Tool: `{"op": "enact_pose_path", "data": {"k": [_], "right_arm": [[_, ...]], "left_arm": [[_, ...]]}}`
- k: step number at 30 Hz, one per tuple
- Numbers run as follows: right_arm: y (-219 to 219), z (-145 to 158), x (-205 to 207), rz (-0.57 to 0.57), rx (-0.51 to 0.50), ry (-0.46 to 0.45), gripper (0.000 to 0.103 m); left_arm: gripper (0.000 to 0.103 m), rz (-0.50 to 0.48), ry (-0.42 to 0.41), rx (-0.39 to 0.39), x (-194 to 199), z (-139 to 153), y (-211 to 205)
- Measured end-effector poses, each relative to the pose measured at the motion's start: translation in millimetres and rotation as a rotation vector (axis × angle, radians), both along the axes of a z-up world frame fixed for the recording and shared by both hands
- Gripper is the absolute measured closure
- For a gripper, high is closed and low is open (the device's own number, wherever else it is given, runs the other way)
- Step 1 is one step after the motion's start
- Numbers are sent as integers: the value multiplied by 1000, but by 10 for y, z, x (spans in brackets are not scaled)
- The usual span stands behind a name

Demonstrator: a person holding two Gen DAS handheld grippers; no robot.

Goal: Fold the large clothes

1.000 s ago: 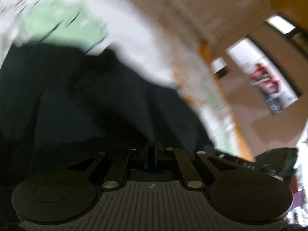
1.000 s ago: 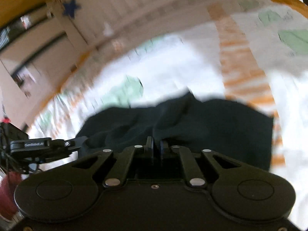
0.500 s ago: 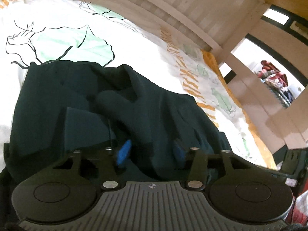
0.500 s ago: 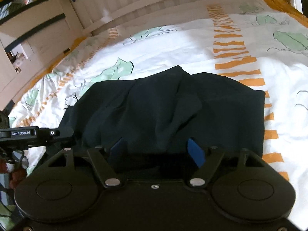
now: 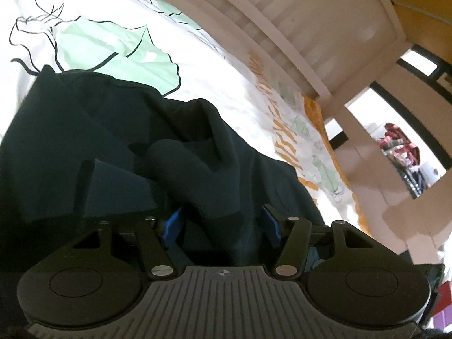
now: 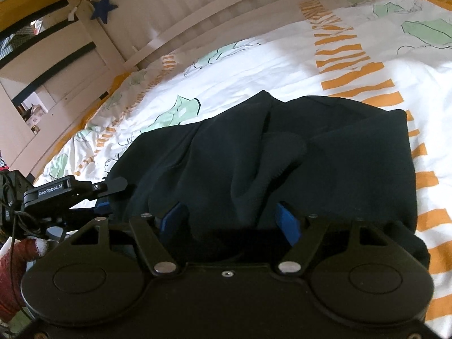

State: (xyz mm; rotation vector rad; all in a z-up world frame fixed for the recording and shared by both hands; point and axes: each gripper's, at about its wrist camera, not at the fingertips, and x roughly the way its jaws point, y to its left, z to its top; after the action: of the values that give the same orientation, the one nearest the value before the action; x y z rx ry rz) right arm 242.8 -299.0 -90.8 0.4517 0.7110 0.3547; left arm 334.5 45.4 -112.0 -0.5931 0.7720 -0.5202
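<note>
A big dark soft piece of clothing [image 6: 282, 152] lies bunched on the bed with the white, green-leaf and orange-stripe cover [image 6: 254, 56]. It looks partly folded, with one straight edge on the right, but the middle is lumpy and needs smoothing and more folds. The left claw [image 5: 221, 226] is about half open and closing, with dark cloth between its blue pads. The right claw [image 6: 228, 220] is also half open and closing over cloth.
</note>
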Motion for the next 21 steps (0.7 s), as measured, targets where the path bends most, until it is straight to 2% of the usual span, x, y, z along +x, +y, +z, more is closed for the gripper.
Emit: {"op": "enact_pose_path", "data": {"k": [1, 2, 3, 6, 9, 11, 16, 19, 21], "right_arm": [[5, -2, -4, 5, 10, 3, 46], [18, -1, -8, 7, 26, 7, 52], [28, 8, -20, 5, 33, 5, 56], [70, 94, -62, 15, 4, -35, 66], [71, 127, -83, 20, 14, -49, 67], [63, 93, -78, 9, 14, -31, 67], [17, -46, -48, -35, 38, 56, 64], [0, -50, -48, -50, 42, 72, 63], [12, -14, -73, -66, 21, 67, 52]], "left_arm": [[74, 3, -1, 5, 5, -4, -2], [80, 15, -6, 19, 8, 0, 0], [81, 24, -14, 29, 11, 8, 10], [81, 44, -20, 37, 10, 37, 59], [81, 74, -21, 80, -13, 51, 103], [81, 83, -19, 70, -12, 56, 146], [80, 78, -7, 125, -19, 33, 63], [79, 86, -8, 132, -37, 59, 65], [75, 104, -10, 149, -78, 118, 45]]}}
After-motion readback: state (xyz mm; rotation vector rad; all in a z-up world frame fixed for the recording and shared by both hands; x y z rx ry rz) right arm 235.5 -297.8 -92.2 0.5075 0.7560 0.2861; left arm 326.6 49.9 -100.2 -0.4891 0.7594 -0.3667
